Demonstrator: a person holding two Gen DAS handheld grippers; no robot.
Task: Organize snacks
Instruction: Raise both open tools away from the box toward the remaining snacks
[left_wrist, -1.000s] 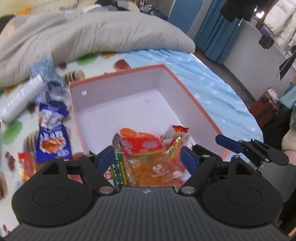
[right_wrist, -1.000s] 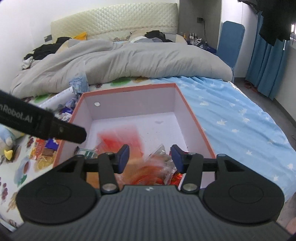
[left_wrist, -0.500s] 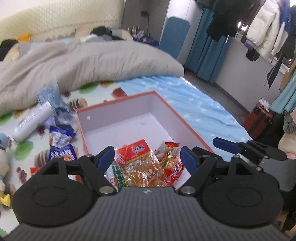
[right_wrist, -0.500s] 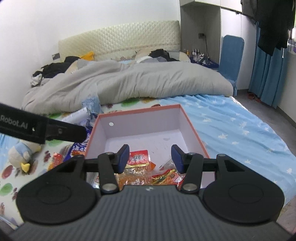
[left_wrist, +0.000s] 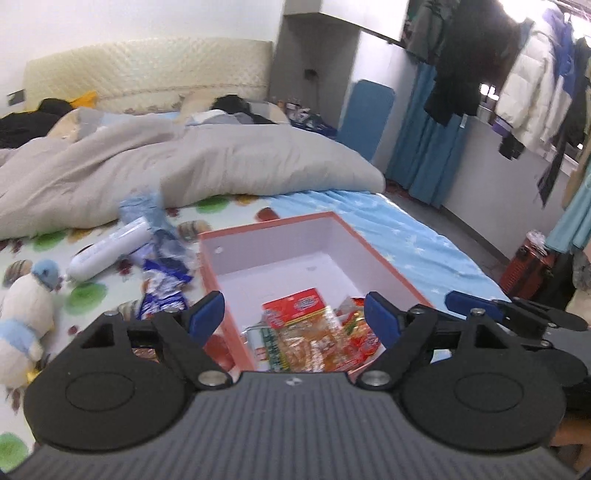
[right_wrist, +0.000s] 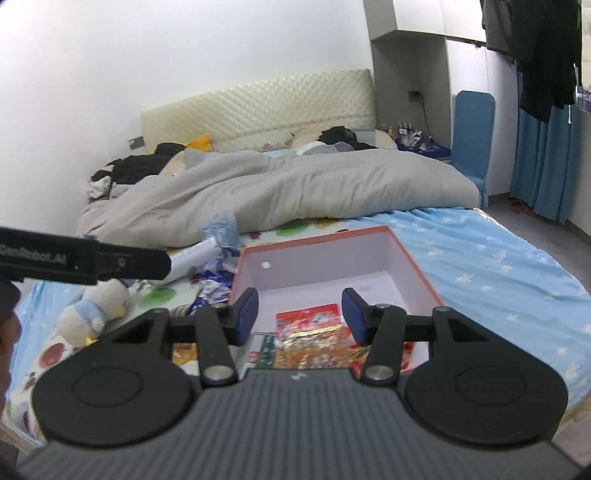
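Both grippers are seen held above a bed strewn with snacks. At the lower centre of the left wrist frame, the left gripper (left_wrist: 294, 314) is caught with its jaws opening, nothing between the blue pads. The right gripper (right_wrist: 300, 314), at the lower centre of its own frame, is held partly apart and empty.

Directly behind the fingers in both views, an orange-rimmed box (left_wrist: 384, 254) with a white interior is set on the bedspread. Snack packets (left_wrist: 314, 332) are piled at its near end, a red-topped packet (right_wrist: 308, 317) lying uppermost, while the far half of the box floor is left bare.

To the left of the box, blue wrappers (left_wrist: 162, 295) and a white tube (left_wrist: 110, 251) are scattered on the patterned sheet. A plush toy (left_wrist: 26, 314) is seen at the left edge. A grey duvet (right_wrist: 295, 184) is bunched across the upper middle of both frames.
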